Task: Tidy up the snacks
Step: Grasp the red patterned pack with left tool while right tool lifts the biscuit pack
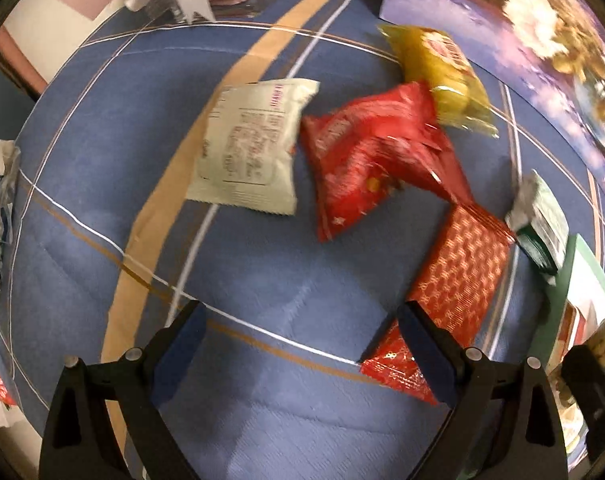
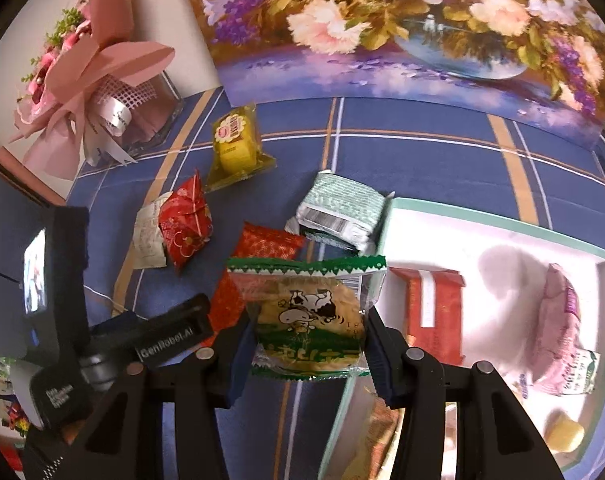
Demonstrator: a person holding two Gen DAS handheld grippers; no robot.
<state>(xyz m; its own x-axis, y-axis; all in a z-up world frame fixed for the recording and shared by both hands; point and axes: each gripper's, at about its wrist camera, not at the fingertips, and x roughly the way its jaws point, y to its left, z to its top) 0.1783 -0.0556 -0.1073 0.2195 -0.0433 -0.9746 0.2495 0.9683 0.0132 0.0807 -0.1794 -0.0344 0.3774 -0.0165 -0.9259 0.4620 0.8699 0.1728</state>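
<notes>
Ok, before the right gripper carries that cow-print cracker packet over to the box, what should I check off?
1. Right gripper shut on the cracker packet, a pad on each side: ok.
2. Packet lifted clear of the blue cloth: ok.
3. Bare floor free in the white box: ok.
4. Red packet and pink packet already inside, away from that spot: ok.
5. Left gripper open, holding nothing: ok.
6. Whether the packet clears the box rim: cannot tell.

Bare cloth (image 1: 262, 280) under left claw (image 1: 302, 344); patterned red packet (image 1: 458, 276) beside right finger.
</notes>
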